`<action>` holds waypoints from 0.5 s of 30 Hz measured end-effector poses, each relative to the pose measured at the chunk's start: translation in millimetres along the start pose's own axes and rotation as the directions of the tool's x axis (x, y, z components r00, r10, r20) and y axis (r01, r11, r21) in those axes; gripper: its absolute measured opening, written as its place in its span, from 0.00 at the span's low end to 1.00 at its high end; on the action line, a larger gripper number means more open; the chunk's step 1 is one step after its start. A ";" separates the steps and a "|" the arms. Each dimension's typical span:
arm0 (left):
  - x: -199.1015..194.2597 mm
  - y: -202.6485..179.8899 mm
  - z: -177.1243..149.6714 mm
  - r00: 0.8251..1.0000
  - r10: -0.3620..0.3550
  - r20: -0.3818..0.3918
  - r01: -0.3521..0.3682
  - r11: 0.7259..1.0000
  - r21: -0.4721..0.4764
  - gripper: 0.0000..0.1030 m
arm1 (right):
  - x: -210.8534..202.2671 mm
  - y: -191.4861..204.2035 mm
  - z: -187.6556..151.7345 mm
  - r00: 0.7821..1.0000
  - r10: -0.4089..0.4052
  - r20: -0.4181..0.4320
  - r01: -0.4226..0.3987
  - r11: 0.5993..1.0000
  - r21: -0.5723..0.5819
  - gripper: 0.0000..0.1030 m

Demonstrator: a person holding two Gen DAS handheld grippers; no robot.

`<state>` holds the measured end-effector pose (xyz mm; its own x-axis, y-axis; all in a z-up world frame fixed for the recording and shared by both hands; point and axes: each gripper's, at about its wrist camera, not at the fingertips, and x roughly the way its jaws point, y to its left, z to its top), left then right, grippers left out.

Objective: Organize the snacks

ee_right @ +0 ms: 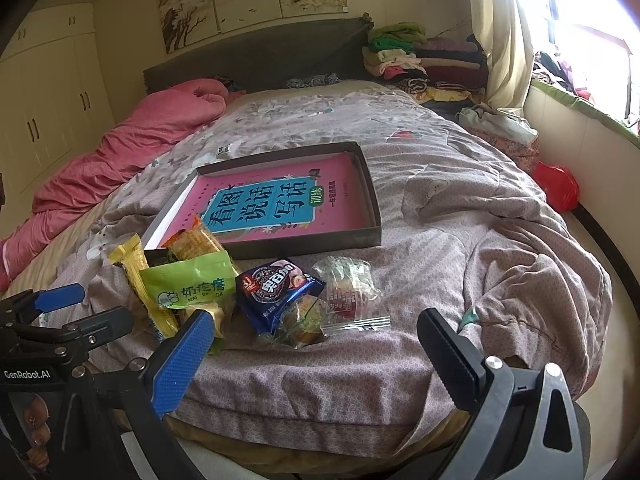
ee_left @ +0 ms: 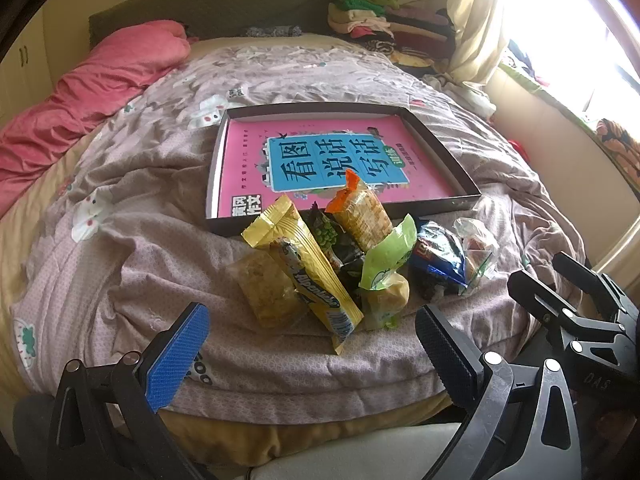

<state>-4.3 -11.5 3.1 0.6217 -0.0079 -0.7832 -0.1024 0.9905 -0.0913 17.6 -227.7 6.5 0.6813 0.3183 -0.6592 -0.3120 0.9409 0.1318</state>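
Snacks in crinkled plastic wrappers lie heaped on the mauve patterned quilt (ee_left: 168, 280) of the bed, at centre frame in the left wrist view, just this side of a shallow dark cardboard tray (ee_left: 436, 142) that holds a pink book with a blue title panel (ee_left: 336, 156). None is in the tray yet, though an orange-topped cracker pack (ee_left: 362, 216) leans up against its near wall. The long yellow wafer packet (ee_left: 312, 276) runs on a slant from upper left to lower right, its lower end pointing toward the left tool (ee_left: 312, 350), which hovers directly in front of the heap with its blue-padded and black fingers spread wide and nothing between them. In the right wrist view the right tool (ee_right: 316, 344) is likewise wide apart and empty. Ahead of it, just above mid-frame, lie the dark blue sandwich-cookie pouch (ee_right: 276, 286) and a clear pouch with a red sweet (ee_right: 348, 292), with a green-labelled bag (ee_right: 192, 284) to their left. Judging by this, the left hand is nearer the yellow packet and the right hand nearer the blue pouch. Both tools sit low over the bed's near edge, angled forward and slightly down toward the heap.
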 end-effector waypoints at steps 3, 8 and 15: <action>0.6 0.3 0.0 1.000 -0.002 -0.003 0.002 1.000 0.001 0.99 | 1.0 -0.3 -0.3 1.000 0.001 -0.001 -0.001 1.000 0.003 0.99; 0.6 0.0 -0.1 1.000 -0.002 -0.003 0.002 1.000 0.001 0.99 | -0.8 0.5 -0.6 1.000 0.001 -0.002 -0.001 1.000 -0.002 0.99; 1.2 0.1 -0.5 1.000 -0.002 -0.005 0.002 1.000 -0.004 0.99 | 0.1 1.1 -1.6 1.000 0.007 -0.011 -0.007 1.000 0.006 0.99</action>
<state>-3.9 -11.5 1.8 0.6182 -0.0101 -0.7859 -0.1043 0.9900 -0.0948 16.3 -226.8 5.4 0.6719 0.3234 -0.6663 -0.3129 0.9393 0.1405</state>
